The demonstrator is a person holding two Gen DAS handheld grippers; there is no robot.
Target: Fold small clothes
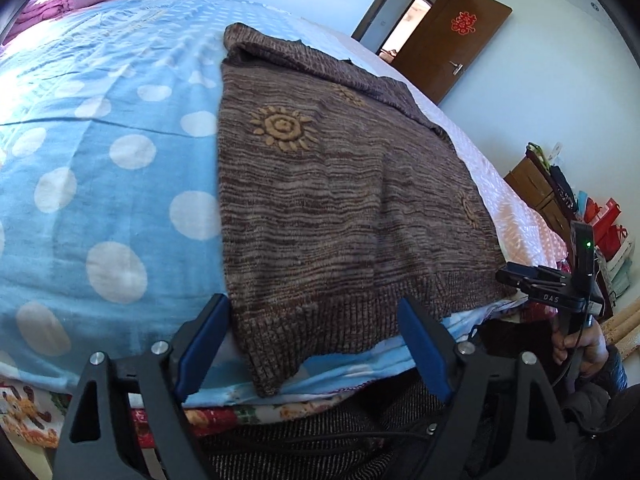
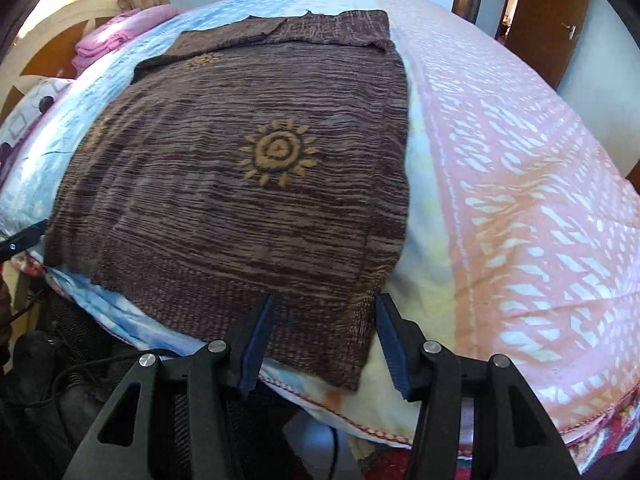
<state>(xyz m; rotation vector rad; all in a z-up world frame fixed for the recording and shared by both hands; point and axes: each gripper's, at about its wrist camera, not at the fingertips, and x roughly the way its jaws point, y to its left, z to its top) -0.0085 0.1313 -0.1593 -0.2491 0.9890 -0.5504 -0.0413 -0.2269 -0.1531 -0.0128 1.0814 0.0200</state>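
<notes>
A brown knitted sweater point(image 1: 340, 200) point(image 2: 240, 184) with orange sun motifs lies flat on the bed, its ribbed hem at the near edge. My left gripper point(image 1: 316, 320) stands open over the hem's left corner, its blue pads point(image 1: 206, 340) on either side of the fabric without pressing it. My right gripper point(image 2: 325, 332) is also open, straddling the hem's right corner, which hangs a little over the bed's edge. In the left wrist view the right gripper point(image 1: 536, 280) shows at the sweater's right side, held by a hand point(image 1: 580, 344). A fingertip of the left gripper point(image 2: 24, 240) shows at the sweater's left edge.
The bed has a blue dotted cover point(image 1: 100, 152) on the left and a pink patterned cover point(image 2: 520, 200) on the right. Folded pink bedding point(image 2: 120, 32) lies at the head. A brown door point(image 1: 452, 48) and a cluttered cabinet point(image 1: 560, 200) stand to the right.
</notes>
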